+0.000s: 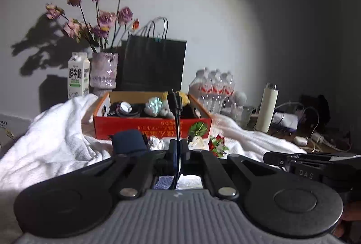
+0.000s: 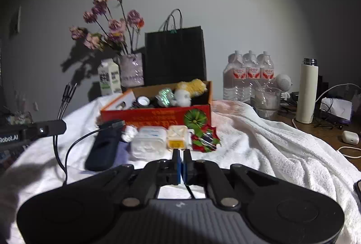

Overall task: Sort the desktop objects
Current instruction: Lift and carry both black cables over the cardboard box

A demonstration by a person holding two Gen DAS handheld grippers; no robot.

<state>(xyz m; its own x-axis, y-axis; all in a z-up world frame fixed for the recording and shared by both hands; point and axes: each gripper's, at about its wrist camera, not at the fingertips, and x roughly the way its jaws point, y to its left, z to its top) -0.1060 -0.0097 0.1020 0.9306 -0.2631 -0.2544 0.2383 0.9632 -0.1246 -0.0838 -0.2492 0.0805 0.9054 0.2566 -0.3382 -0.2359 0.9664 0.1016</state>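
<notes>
My left gripper (image 1: pixel 178 149) is shut on a black cable (image 1: pixel 177 128); its plug end (image 1: pixel 174 102) sticks up in front of the red cardboard box (image 1: pixel 126 128). The box holds several small items, among them a yellow plush toy (image 2: pixel 191 85). My right gripper (image 2: pixel 181 157) is shut with nothing seen between its blue pads. Ahead of it on the white towel (image 2: pixel 259 137) lie a dark pouch (image 2: pixel 103 144), a clear plastic case (image 2: pixel 149 142), a small yellow-labelled box (image 2: pixel 177 137) and a red-green ornament (image 2: pixel 205 140). The left gripper (image 2: pixel 59 117) shows at the left of the right wrist view, the cable hanging below it.
Behind the box stand a milk carton (image 1: pixel 77 74), a vase of dried flowers (image 1: pixel 103 72), a black paper bag (image 1: pixel 153 65) and a pack of water bottles (image 2: pixel 248 76). A cream flask (image 2: pixel 306 90), a glass (image 2: pixel 267 99), chargers and cables sit on the wooden desk at right.
</notes>
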